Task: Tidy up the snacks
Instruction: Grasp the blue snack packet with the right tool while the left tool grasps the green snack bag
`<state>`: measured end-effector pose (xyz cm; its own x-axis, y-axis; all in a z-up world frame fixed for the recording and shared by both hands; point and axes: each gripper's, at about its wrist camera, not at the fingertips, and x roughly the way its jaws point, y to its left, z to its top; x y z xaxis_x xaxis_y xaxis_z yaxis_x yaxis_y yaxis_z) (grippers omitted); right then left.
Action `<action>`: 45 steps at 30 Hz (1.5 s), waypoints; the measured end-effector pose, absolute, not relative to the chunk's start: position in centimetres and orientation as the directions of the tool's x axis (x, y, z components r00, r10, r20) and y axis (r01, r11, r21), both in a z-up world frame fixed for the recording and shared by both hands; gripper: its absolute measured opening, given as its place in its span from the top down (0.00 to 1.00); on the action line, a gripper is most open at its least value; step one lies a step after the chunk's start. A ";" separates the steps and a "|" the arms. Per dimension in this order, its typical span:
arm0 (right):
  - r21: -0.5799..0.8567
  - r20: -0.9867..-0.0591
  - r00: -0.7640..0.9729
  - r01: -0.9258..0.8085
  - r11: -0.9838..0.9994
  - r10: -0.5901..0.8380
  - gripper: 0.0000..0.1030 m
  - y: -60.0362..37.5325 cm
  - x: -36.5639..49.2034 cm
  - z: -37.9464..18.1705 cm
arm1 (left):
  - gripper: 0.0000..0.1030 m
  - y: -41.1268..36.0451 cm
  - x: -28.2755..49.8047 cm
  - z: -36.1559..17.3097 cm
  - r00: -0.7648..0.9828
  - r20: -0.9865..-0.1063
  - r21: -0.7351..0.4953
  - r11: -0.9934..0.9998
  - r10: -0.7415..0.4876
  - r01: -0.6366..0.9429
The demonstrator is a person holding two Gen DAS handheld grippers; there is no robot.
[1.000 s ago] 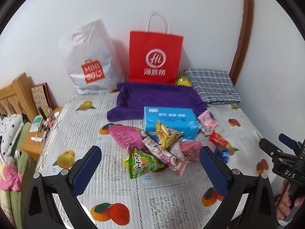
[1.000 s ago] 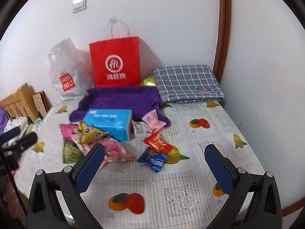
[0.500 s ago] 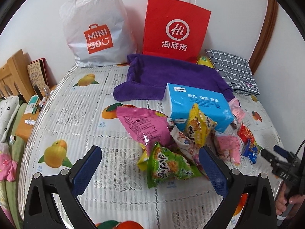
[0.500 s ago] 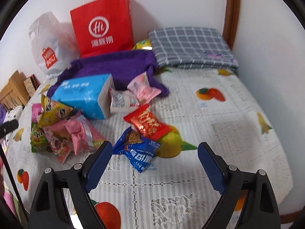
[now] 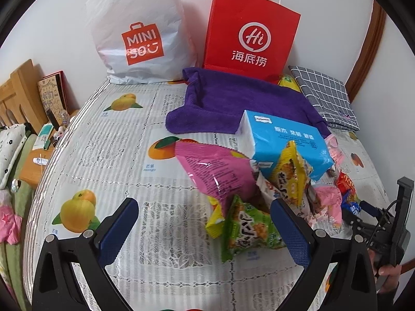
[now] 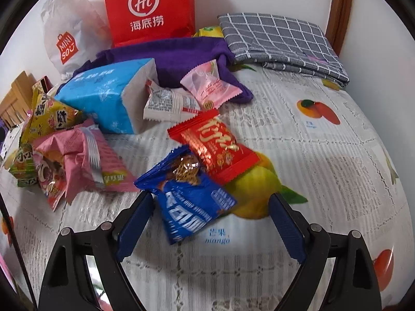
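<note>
A heap of snacks lies on the fruit-print cloth [image 5: 109,155]. In it are a pink bag [image 5: 215,171], a green bag [image 5: 249,230], a yellow packet [image 5: 290,173] and a blue tissue pack [image 5: 282,140]. My left gripper [image 5: 203,204] hovers open just left of the green bag, whose edge lies by the right finger. In the right wrist view a blue packet [image 6: 189,197] lies between the fingers of my right gripper [image 6: 211,196]. Its jaws are closing and the pads do not press the packet. A red packet [image 6: 215,145] overlaps the blue one behind.
A red paper bag [image 5: 249,33] and a white shopping bag [image 5: 140,33] stand against the back wall. A purple towel [image 5: 233,98] and a grey checked cloth [image 6: 280,39] lie in front. Pink [image 6: 210,85] and white [image 6: 166,101] packets lie near the towel. A wooden bedside stand [image 5: 36,160] is at the left.
Both grippers have come down and closer to the snacks. The right jaws have narrowed around the blue packet. The left jaws keep the same width.
</note>
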<state>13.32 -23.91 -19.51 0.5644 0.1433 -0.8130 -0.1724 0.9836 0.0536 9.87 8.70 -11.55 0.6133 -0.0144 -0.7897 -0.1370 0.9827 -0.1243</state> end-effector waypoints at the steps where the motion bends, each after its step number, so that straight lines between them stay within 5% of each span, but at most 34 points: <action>1: 0.055 -0.811 0.566 -0.175 0.983 0.147 0.18 -23.9 13.4 -19.5 | 0.01 8.8 9.8 -11.7 0.612 -0.791 -0.124 0.983 -0.016 -0.135; 6: 0.055 -0.801 0.578 -0.191 0.980 0.157 0.50 -23.4 13.2 -19.2 | 0.01 8.8 9.6 -12.3 0.603 -0.797 -0.127 0.985 -0.031 -0.117; 29: 0.122 -0.771 0.603 -0.172 0.978 0.202 0.59 -24.9 10.0 -17.9 | 0.01 4.0 10.7 -15.7 0.522 -0.831 -0.208 0.977 -0.195 0.034; 35: 0.104 -0.778 0.592 -0.206 0.973 0.209 0.53 -24.3 10.1 -18.4 | 0.17 3.6 10.4 -15.9 0.518 -0.836 -0.186 0.982 -0.181 0.044; 41: 0.095 -0.783 0.587 -0.212 0.973 0.205 0.51 -23.7 10.5 -18.9 | 0.45 3.9 9.9 -15.3 0.528 -0.825 -0.206 0.977 -0.202 0.051; 45: 0.111 -0.777 0.589 -0.219 0.969 0.222 0.54 -23.8 10.0 -18.2 | 0.47 4.2 9.3 -14.8 0.533 -0.818 -0.219 0.974 -0.214 0.055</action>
<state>10.01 -23.80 -18.18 0.5895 0.2223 -0.7766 -0.2191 0.9694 0.1111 9.27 4.22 -14.82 0.5334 -0.2140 -0.8183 0.0552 0.9742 -0.2188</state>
